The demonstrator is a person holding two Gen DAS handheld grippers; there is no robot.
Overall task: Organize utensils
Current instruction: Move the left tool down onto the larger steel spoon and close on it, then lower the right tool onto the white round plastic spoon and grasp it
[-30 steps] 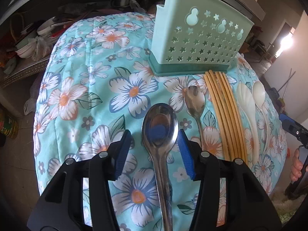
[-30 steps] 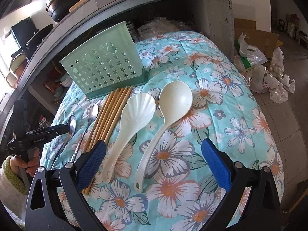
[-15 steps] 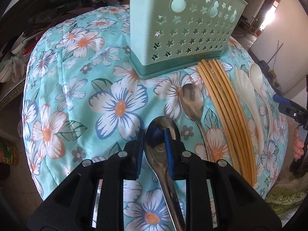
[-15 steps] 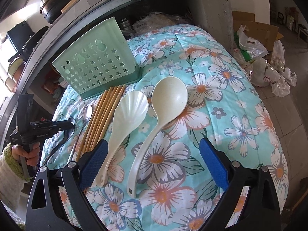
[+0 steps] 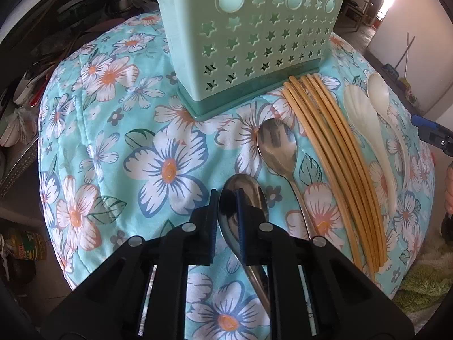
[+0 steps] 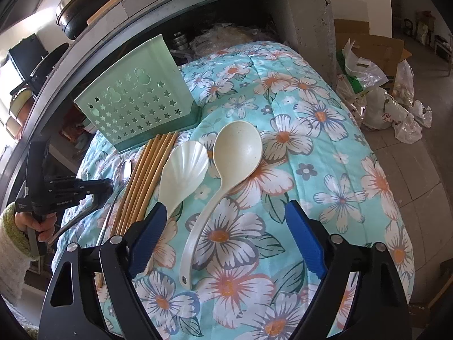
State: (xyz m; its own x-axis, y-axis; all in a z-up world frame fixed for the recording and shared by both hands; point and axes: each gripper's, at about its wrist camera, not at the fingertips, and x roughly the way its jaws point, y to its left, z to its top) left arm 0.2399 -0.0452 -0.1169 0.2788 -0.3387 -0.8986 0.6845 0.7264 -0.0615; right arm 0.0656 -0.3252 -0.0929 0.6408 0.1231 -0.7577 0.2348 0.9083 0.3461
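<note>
My left gripper is shut on a large steel spoon and holds it lifted off the floral cloth, bowl pointing at the green star-cut utensil holder. A second steel spoon, several wooden chopsticks, a white shell-shaped scoop and a cream ladle lie right of it. In the right wrist view my right gripper is open and empty above the handles of the scoop and the ladle. The holder stands behind, and the left gripper with its spoon is at the left.
The table carries a turquoise floral cloth. A concrete counter with pots and dishes runs behind the holder. Plastic bags and a cardboard box sit on the floor to the right.
My left gripper closed on the large steel spoon, lifted it and moved toward the holder. My right gripper stayed open and drifted slightly forward.
</note>
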